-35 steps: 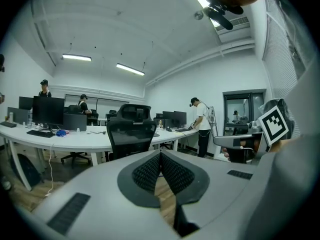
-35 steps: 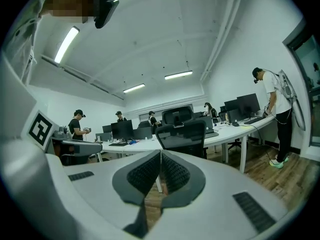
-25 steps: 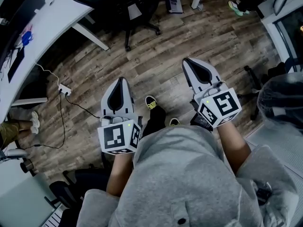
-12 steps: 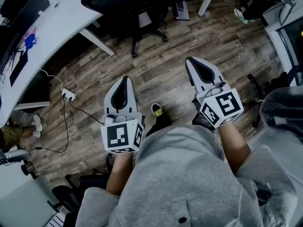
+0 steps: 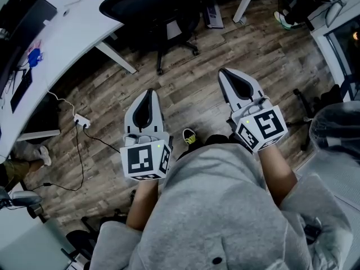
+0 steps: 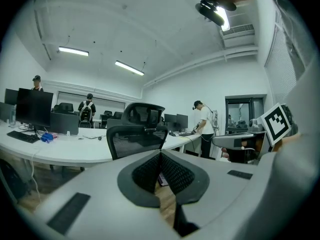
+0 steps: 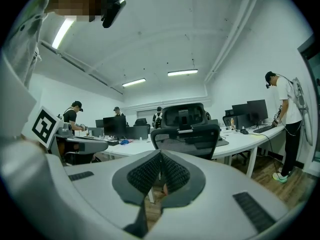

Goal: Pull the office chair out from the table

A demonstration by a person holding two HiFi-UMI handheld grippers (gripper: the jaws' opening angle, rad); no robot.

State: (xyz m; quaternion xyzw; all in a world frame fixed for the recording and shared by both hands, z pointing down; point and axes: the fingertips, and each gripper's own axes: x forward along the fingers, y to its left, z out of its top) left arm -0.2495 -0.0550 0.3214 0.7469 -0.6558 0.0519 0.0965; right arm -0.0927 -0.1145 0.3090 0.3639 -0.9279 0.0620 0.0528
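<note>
A black office chair [image 5: 159, 7] with a mesh back and headrest stands tucked under the curved white table [image 5: 64, 30] at the top of the head view. Both grippers are held out over the wooden floor, pointing at the chair and well short of it. The left gripper [image 5: 148, 94] is shut and empty, and so is the right gripper [image 5: 224, 73]. In the left gripper view the chair's back [image 6: 136, 136] rises just beyond the shut left gripper [image 6: 160, 155]. The right gripper view shows the chair [image 7: 186, 132] straight ahead of the shut right gripper [image 7: 160, 155].
A power strip [image 5: 83, 121] with trailing cables lies on the floor at left. Slanted table legs [image 5: 116, 53] flank the chair. Another chair's base [image 5: 84, 238] sits low left, and a grey chair [image 5: 334, 125] stands at right. People stand at desks [image 6: 202, 129] farther off.
The chair and table have come lower and larger in the head view as the person steps toward them. Both grippers travel along, still shut and side by side.
</note>
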